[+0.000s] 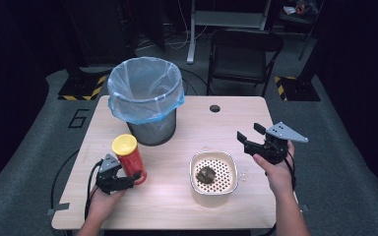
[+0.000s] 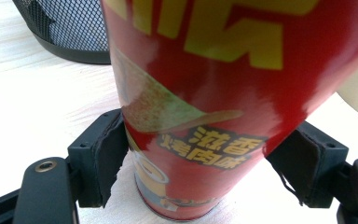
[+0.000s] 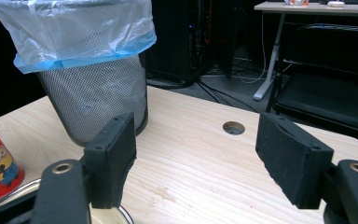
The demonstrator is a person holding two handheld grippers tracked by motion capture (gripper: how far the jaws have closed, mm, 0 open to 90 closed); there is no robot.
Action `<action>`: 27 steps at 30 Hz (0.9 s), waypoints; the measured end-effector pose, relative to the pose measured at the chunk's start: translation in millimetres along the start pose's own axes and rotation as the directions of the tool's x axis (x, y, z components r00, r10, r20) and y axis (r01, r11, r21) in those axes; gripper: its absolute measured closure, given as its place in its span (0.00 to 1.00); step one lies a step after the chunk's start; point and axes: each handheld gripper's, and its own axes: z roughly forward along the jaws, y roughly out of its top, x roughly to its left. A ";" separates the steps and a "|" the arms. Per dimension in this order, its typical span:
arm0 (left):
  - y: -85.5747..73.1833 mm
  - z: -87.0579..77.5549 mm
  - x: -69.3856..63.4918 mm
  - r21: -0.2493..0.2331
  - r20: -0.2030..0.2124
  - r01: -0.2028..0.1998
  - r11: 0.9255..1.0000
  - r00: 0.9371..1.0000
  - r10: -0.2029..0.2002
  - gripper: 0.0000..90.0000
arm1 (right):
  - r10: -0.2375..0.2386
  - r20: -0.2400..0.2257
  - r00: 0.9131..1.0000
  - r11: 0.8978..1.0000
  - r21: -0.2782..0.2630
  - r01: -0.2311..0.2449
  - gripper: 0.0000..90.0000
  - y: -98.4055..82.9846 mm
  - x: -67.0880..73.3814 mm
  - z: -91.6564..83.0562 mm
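Left gripper (image 1: 128,179) is clamping the red chip can (image 1: 129,158), standing upright on the table (image 1: 187,216) beside the lined mesh bin (image 1: 147,98). Right gripper (image 1: 248,135) is hovering wide open, gripping nothing, above the strainer bowl (image 1: 213,173); judging by this, nothing is binned yet.

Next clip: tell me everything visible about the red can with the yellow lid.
The red can is a tall, glossy tube with a yellow lid closed on top. Its wall carries large yellow lettering, a chip picture and a cartoon figure near the base. It stands on the wooden table, leaning slightly, in front of the mesh bin and left of the cream bowl. The left gripper grips it low down, one pad pressed on each side.
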 end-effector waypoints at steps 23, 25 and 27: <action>8.7 -7.6 -6.5 0.025 0.003 -0.053 0.998 0.999 0.053 0.26 | 0.019 0.013 1.000 1.000 0.003 -0.019 0.32 -2.7 -5.3 -0.5; 12.2 -11.1 -6.2 0.015 -0.001 -0.055 0.998 0.999 0.055 0.26 | 0.017 0.014 1.000 1.000 0.009 -0.018 0.32 -3.5 -5.9 -0.2; 13.7 -13.4 -6.7 0.019 0.001 -0.048 0.999 0.999 0.048 0.26 | 0.016 0.011 1.000 1.000 0.010 -0.016 0.32 -3.7 -6.0 0.2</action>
